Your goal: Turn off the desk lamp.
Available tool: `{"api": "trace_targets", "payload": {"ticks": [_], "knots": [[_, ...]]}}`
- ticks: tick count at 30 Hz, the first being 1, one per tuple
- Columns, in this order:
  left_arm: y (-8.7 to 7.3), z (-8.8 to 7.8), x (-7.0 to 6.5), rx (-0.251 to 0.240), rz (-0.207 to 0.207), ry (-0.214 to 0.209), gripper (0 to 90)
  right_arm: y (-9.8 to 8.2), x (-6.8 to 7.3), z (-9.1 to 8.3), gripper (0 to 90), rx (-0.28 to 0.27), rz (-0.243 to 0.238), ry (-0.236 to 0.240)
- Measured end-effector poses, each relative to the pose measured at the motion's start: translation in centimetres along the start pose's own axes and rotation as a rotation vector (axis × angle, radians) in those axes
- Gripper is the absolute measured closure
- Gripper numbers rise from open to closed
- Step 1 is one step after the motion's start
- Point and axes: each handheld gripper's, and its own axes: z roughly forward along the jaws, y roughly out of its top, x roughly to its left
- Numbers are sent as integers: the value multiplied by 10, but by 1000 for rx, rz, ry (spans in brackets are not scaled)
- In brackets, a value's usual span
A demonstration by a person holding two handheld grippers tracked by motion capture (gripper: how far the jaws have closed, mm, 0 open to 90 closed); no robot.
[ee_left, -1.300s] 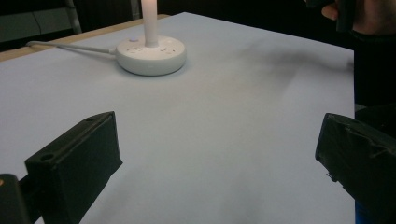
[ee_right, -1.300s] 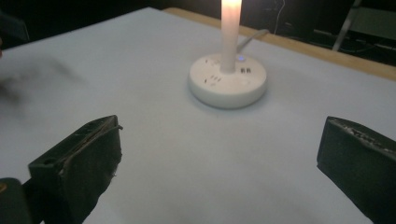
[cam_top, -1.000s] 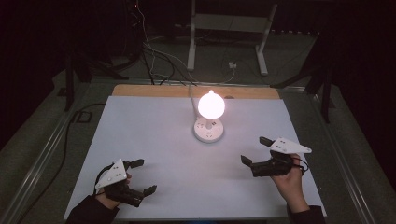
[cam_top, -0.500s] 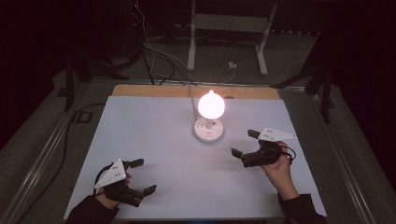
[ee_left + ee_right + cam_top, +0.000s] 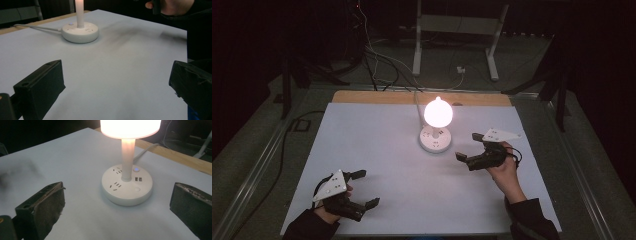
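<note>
My right tongs (image 5: 465, 146) hang spread wide and empty, just off the lamp (image 5: 436, 128) at its four o'clock, the jaws aimed at its round white base (image 5: 127, 185). The lamp stands lit and upright a little past the middle of the white surface (image 5: 377, 135), its cord (image 5: 145, 150) running off toward twelve o'clock. My left tongs (image 5: 365, 188) sit released too, low at seven o'clock near the surface's front edge, well apart from the lamp.

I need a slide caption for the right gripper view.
Open right gripper faces a lit white table lamp on a round socket base.
</note>
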Motion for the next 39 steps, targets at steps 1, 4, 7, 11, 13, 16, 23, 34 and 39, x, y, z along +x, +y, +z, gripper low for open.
{"api": "trace_targets", "payload": {"ticks": [1,4,7,11,13,16,23,34,39], "knots": [[0,0,0,2,0,0,5,0,-1,2,0,5,-4,-2],[0,0,0,2,-1,-1,5,1,-4,5,0,4,5,15],[0,0,0,-2,-3,-2,5,1,-6,12,0,20,0,17],[1,0,0,-3,-2,-3,5,0,-9,21,0,43,1,30],[1,-1,0,-3,-2,-3,5,-1,-11,25,0,46,3,39],[1,-1,0,-5,-3,-3,5,-2,-14,30,0,50,34,59],[1,-2,0,-9,-7,-2,5,-7,-21,43,0,61,65,8],[1,-2,0,-7,-6,-1,5,-12,-34,64,115,46,115,-52],[1,-2,0,-5,-4,3,5,-13,-39,70,321,60,126,-81]]}}
